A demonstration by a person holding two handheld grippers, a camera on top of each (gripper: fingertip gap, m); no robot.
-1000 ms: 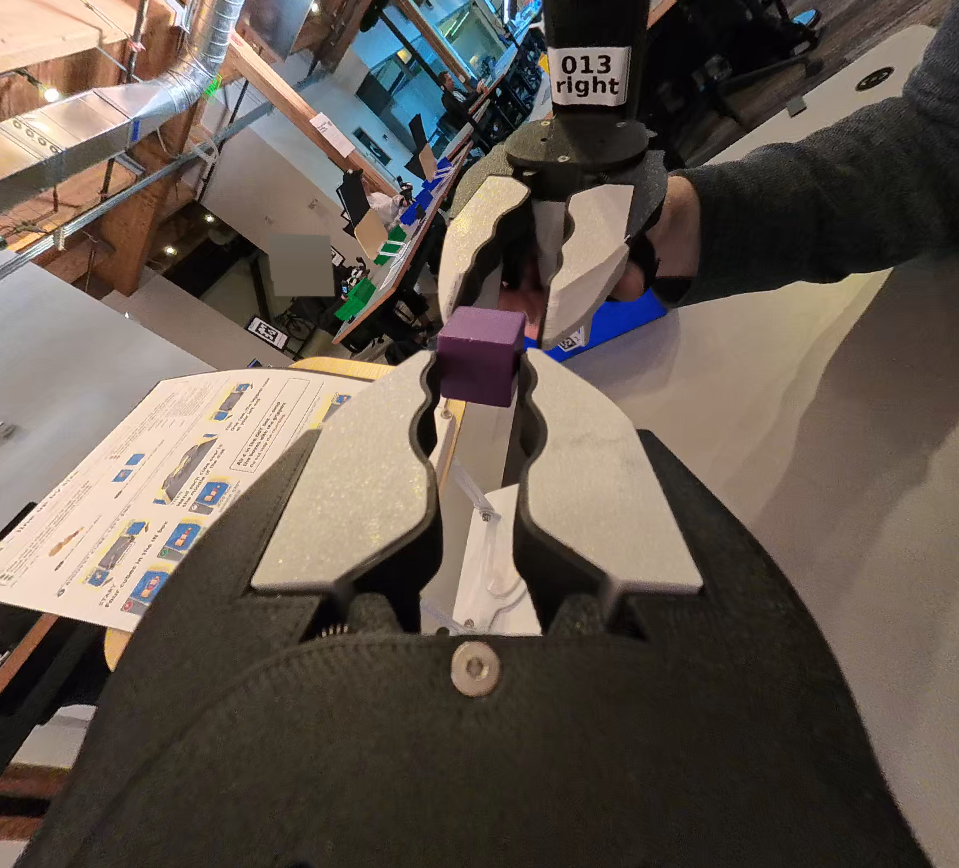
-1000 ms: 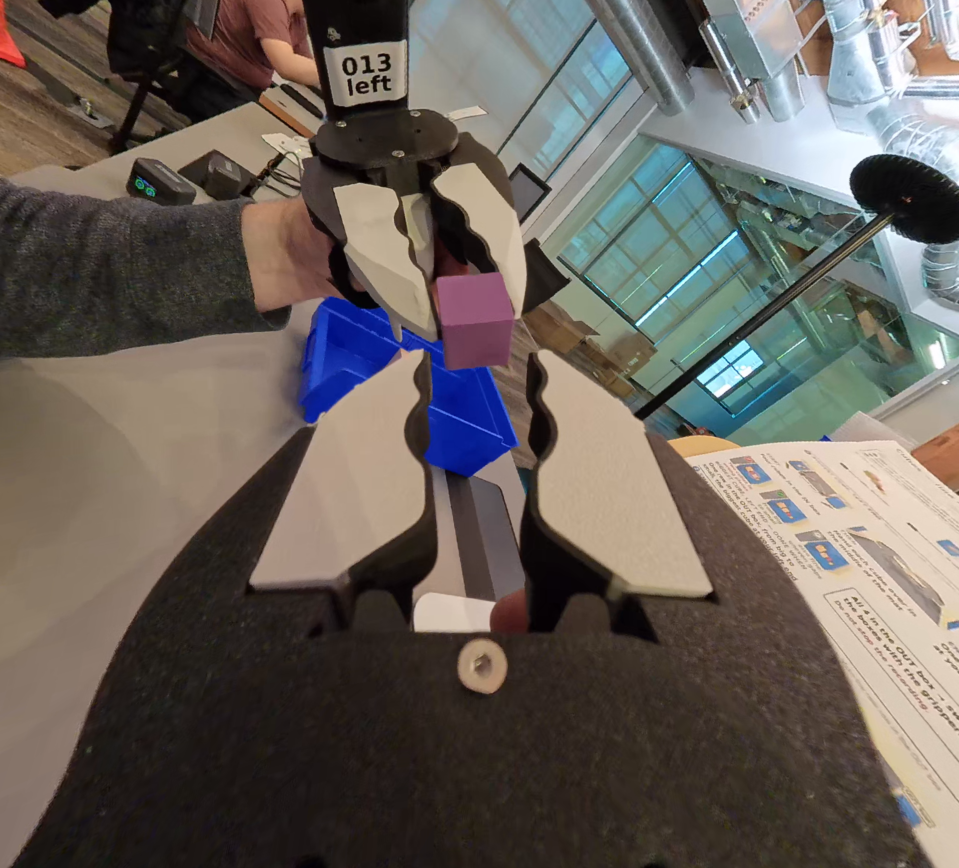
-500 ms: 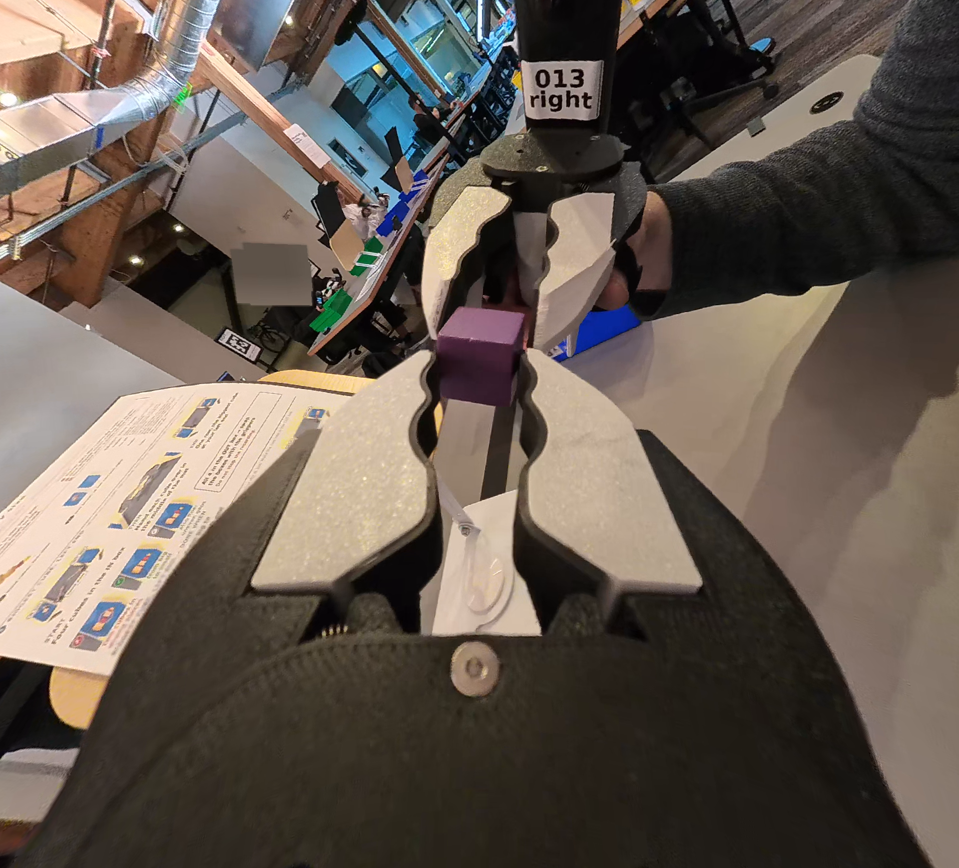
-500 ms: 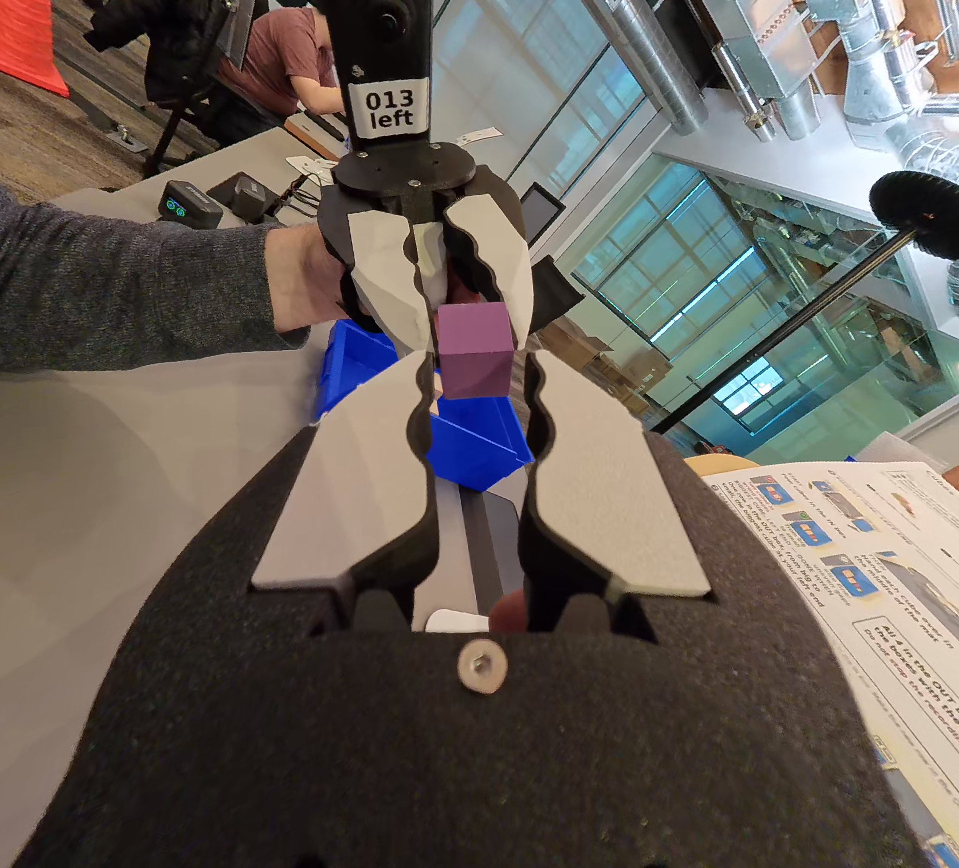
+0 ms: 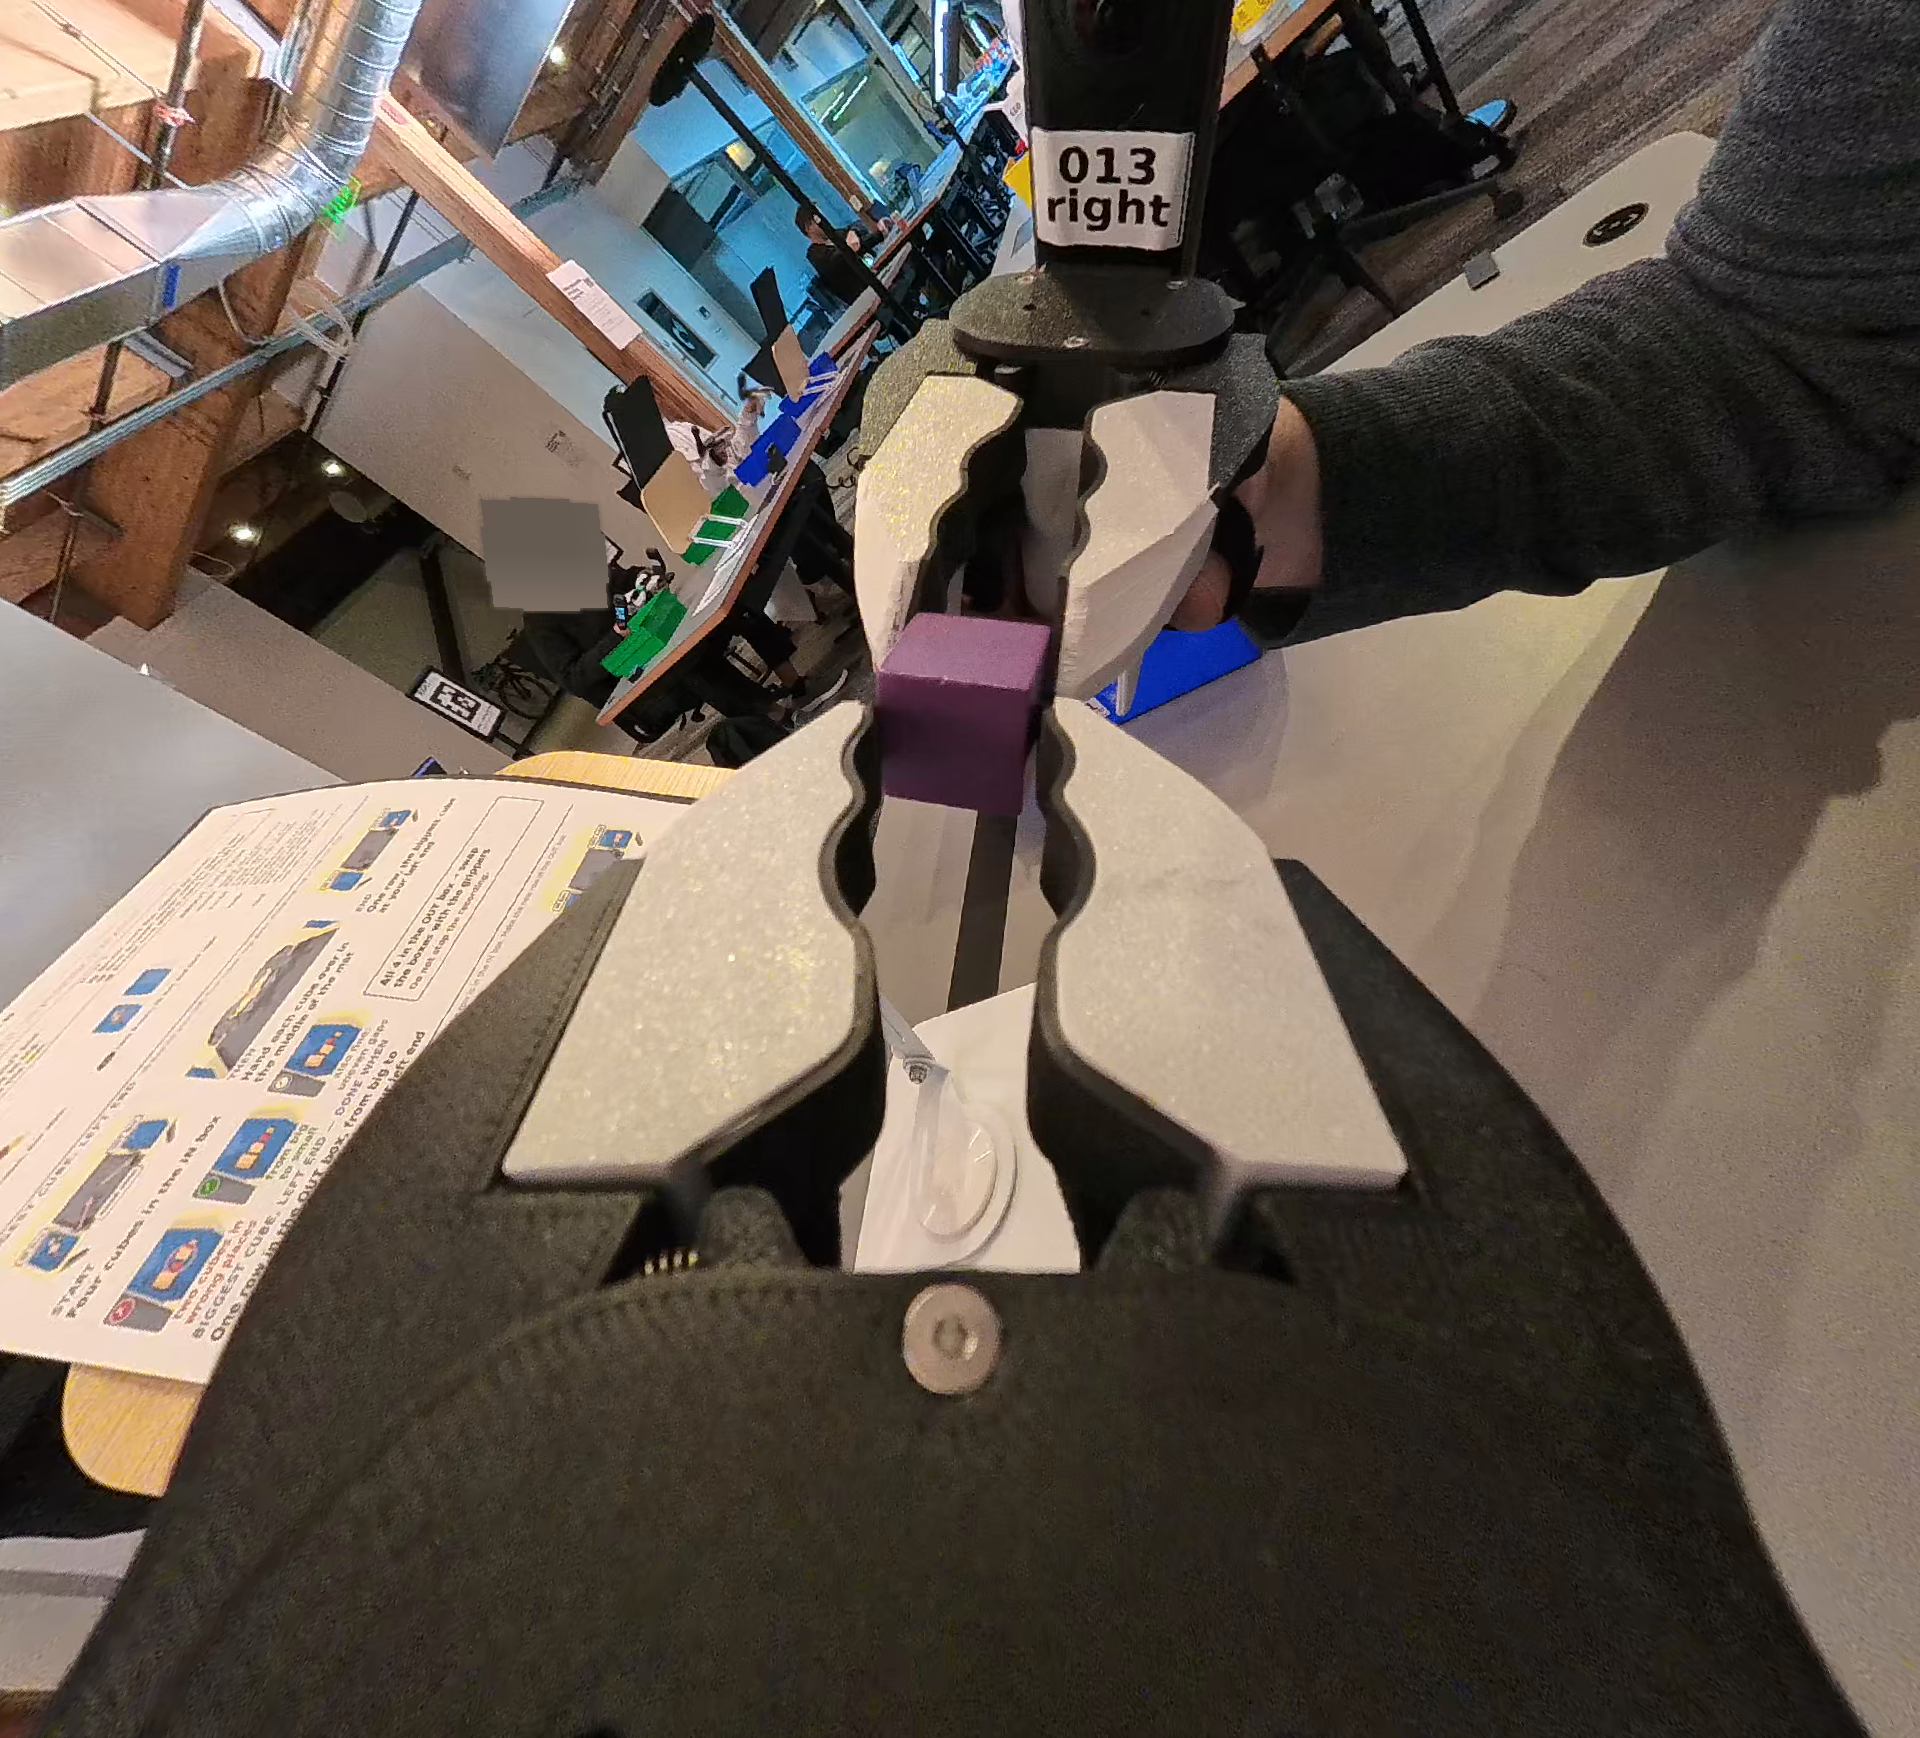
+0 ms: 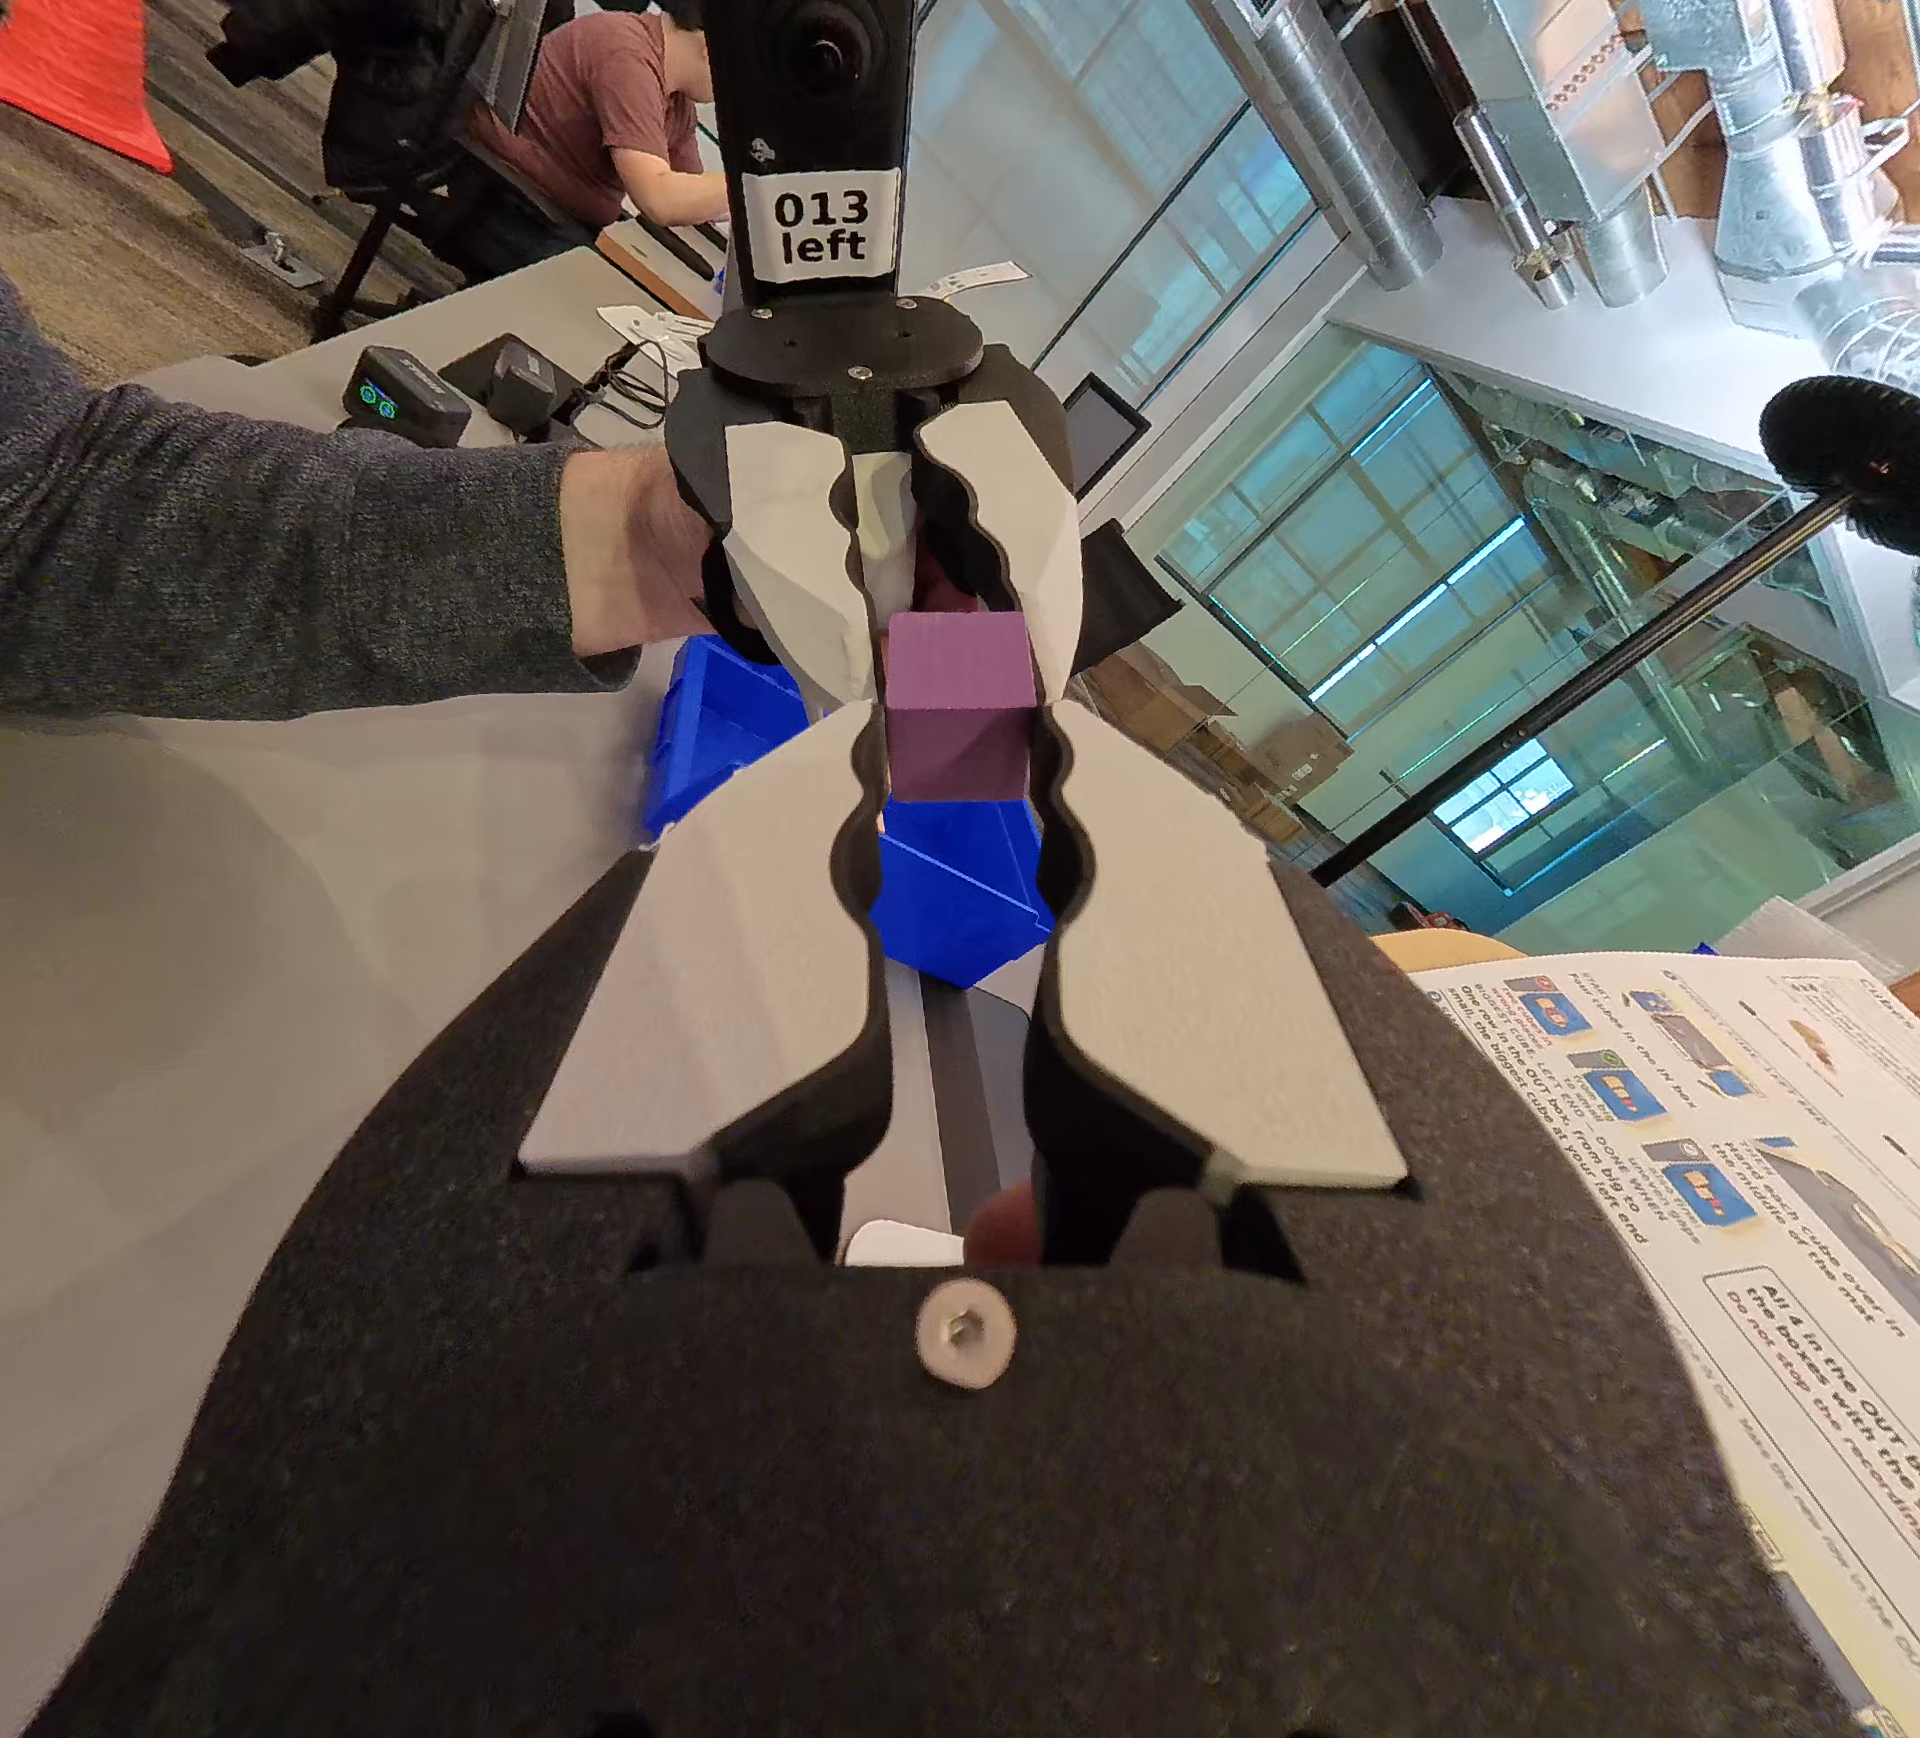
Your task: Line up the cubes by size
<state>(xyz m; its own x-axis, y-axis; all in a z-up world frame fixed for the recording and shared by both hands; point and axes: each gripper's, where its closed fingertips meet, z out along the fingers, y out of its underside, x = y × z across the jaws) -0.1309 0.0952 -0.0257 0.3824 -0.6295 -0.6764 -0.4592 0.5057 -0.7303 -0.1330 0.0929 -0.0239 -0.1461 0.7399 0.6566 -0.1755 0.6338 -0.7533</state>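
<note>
Below the claws' purple cube (image 6: 961,717) — blue bin (image 6: 961,899), contents hidden.

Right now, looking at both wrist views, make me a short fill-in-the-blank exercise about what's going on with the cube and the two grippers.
1. The cube between the two grippers is ____ in colour.
2. The left gripper and the right gripper each have ____ fingers on the cube.
3. The bin behind the cube is ____.
4. Each hand holding a gripper comes out of a ____ sleeve.

Missing words: purple; two; blue; grey
</note>
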